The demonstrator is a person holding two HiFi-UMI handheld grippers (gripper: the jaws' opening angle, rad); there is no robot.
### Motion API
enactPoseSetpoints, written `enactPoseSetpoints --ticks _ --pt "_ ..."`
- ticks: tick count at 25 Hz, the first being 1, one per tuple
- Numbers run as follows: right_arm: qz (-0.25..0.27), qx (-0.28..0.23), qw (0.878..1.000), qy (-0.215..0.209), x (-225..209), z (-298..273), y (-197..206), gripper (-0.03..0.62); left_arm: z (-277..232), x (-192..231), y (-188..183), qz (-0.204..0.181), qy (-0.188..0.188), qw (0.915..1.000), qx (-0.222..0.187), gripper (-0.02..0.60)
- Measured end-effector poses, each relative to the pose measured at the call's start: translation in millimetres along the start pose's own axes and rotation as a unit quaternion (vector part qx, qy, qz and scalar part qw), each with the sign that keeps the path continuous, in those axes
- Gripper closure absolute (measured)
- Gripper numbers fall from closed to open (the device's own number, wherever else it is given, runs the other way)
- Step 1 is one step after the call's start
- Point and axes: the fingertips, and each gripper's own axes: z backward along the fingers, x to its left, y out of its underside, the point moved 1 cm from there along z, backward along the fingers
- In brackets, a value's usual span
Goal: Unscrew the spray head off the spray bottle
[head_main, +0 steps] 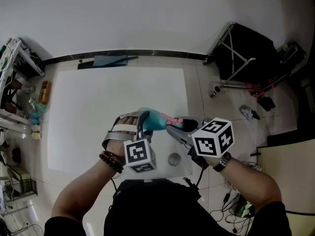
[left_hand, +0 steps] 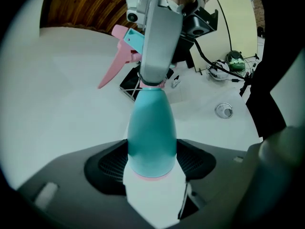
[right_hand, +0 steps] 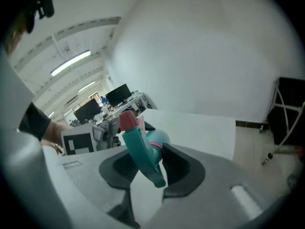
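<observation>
A teal spray bottle (head_main: 156,119) is held lying over the front part of the white table (head_main: 98,102). My left gripper (head_main: 144,127) is shut on its body (left_hand: 150,137), close to the base. The spray head (left_hand: 135,40), teal with a pink trigger (left_hand: 112,67), points away in the left gripper view. My right gripper (head_main: 176,126) is shut on that head, its metal finger (left_hand: 159,37) lying across the neck. In the right gripper view the teal head (right_hand: 141,152) with its pink nozzle (right_hand: 127,120) sits between the dark pads, with the bottle (right_hand: 158,139) behind.
A small round metal piece (head_main: 174,159) (left_hand: 223,110) lies on the table near its front right corner. A dark flat object (left_hand: 129,83) lies under the bottle. A black folding cart (head_main: 246,53) stands at the right, cluttered shelves (head_main: 19,82) at the left, cables (head_main: 236,210) on the floor.
</observation>
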Motion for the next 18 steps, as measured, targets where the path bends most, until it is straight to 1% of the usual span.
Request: enactPoseSetpoints --ticks 3,5,6,8,11,13,14,18 --pt "-0.079 -0.017 0.997 -0.008 -5 0 -2 0.476 -1 3 -1 -0.001 -0.011 0.9999 0.003 0.236" --pt "-0.138 -0.029 0.99 -0.017 -9 0 -1 0.477 -2 3 -1 -0.005 -0.018 0.9998 0.004 0.236" --pt "-0.171 -0.035 0.984 -0.023 -10 -1 1 0.477 -2 4 -1 -0.008 -0.023 0.9997 0.004 0.236" --pt "-0.239 -0.043 0.969 -0.039 -13 -2 4 0.476 -1 8 -2 -0.015 -0.035 0.9993 0.003 0.236" --pt "-0.317 -0.056 0.945 -0.06 -21 -3 4 0.476 -4 11 0 -0.029 -0.047 0.9985 0.008 0.238" --pt "-0.349 -0.062 0.932 -0.071 -25 -3 3 0.476 -4 13 -1 -0.037 -0.052 0.9979 0.005 0.238" --pt "-0.359 -0.063 0.928 -0.075 -26 -3 3 0.476 -3 15 -3 -0.038 -0.056 0.9977 0.001 0.238" --pt "-0.375 -0.067 0.921 -0.083 -25 -2 3 0.473 1 17 -5 -0.039 -0.063 0.9972 -0.013 0.239"
